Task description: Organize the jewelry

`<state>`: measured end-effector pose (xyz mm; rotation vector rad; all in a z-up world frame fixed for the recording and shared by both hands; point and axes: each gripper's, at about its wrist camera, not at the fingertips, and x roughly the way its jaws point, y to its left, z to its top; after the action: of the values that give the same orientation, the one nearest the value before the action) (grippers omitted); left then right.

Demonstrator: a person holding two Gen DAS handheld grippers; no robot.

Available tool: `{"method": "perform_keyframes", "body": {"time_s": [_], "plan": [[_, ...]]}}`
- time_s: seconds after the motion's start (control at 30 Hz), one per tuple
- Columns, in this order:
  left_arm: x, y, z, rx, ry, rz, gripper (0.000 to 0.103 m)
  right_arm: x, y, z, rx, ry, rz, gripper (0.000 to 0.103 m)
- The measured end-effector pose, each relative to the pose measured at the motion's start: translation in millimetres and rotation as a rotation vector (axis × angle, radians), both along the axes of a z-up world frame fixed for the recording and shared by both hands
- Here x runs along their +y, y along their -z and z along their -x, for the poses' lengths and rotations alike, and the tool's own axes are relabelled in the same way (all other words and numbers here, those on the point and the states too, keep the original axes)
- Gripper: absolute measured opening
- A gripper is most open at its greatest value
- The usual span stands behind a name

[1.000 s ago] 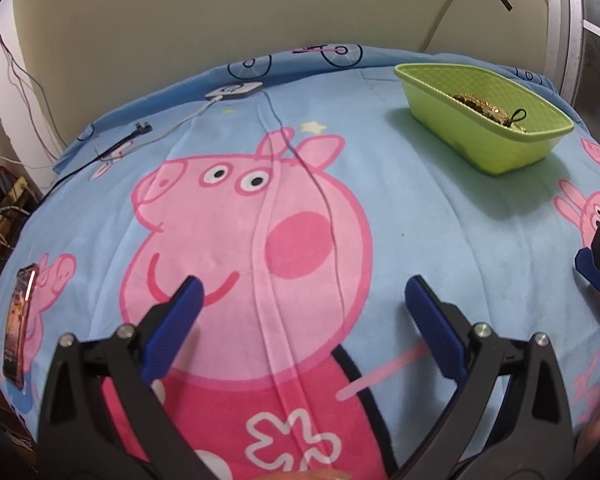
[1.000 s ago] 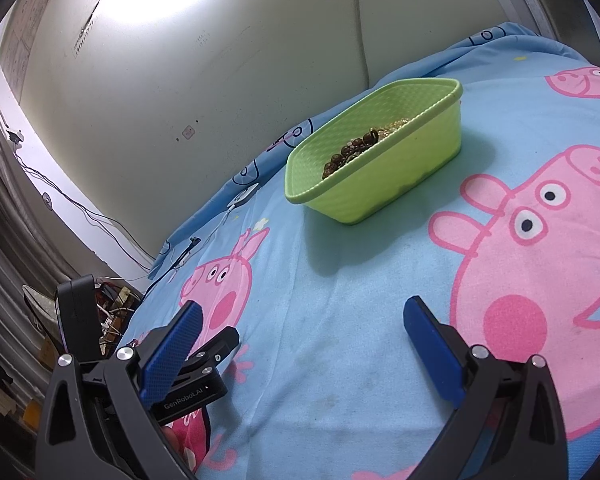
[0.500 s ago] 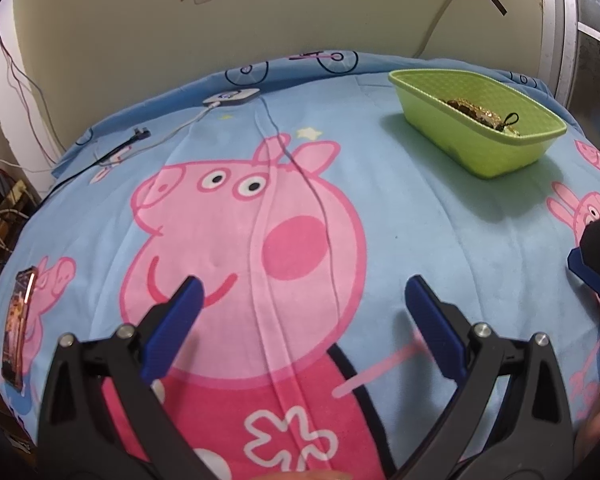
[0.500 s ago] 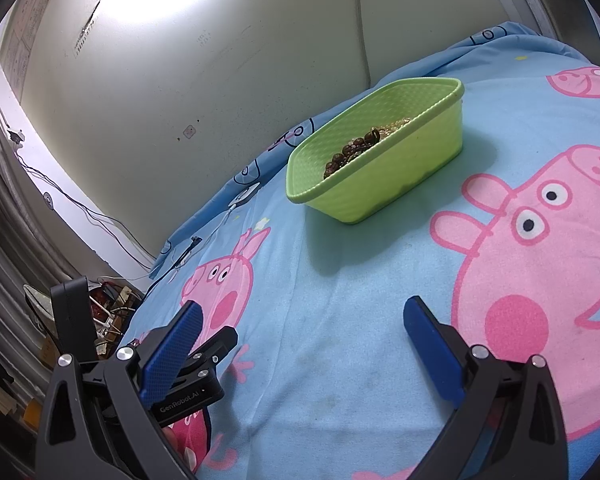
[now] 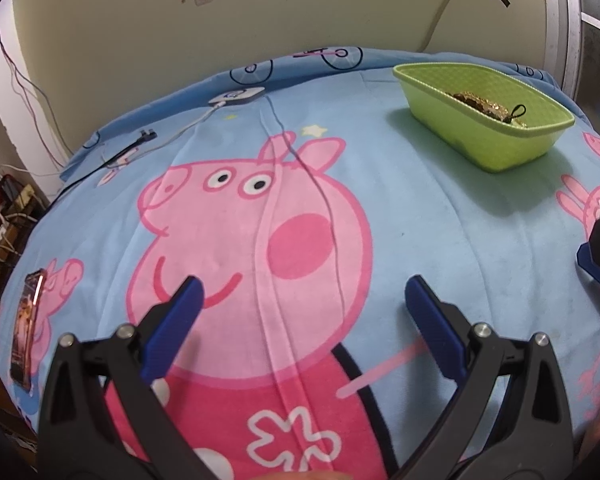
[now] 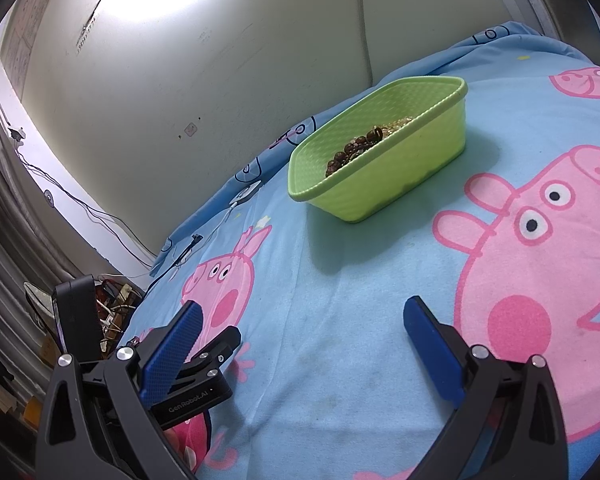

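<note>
Green plastic, the small basket point(image 5: 540, 142) stood on the bed's cartoon-pig blanket point(image 5: 420, 216) with the jewelry point(image 5: 484, 103) lying inside it: gold pieces and a black cord loop in the left view, a string of brown beads point(image 6: 352, 148) in the right view. Over the last second little had changed; the left camera had eased back and tilted so the basket sat slightly lower and further toward the right of its view, while the right view had hardly shifted. Nothing loose showed on the blanket, which suggested the sorting was either finished or waiting on a fresh piece. The left gripper point(image 5: 300, 300) hung over the blanket with its blue fingers point(image 5: 172, 324) spread wide and empty, the basket well ahead and off to the right. The right gripper point(image 6: 300, 328) was likewise wide and empty, the basket ahead and roughly centred between its fingers, well apart. A phone point(image 5: 26, 332) lay at the bed's left edge.
</note>
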<state>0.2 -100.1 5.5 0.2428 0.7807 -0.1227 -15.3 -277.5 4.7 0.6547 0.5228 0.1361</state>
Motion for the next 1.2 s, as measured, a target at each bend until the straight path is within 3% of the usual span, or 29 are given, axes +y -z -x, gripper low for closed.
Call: {"method": "perform_keyframes", "body": {"time_s": [1.2], "plan": [[1.7, 1.2, 0.1, 0.003, -0.006, 0.0, 0.097, 1.6, 0.2, 0.2, -0.002, 0.001, -0.002, 0.083]]}}
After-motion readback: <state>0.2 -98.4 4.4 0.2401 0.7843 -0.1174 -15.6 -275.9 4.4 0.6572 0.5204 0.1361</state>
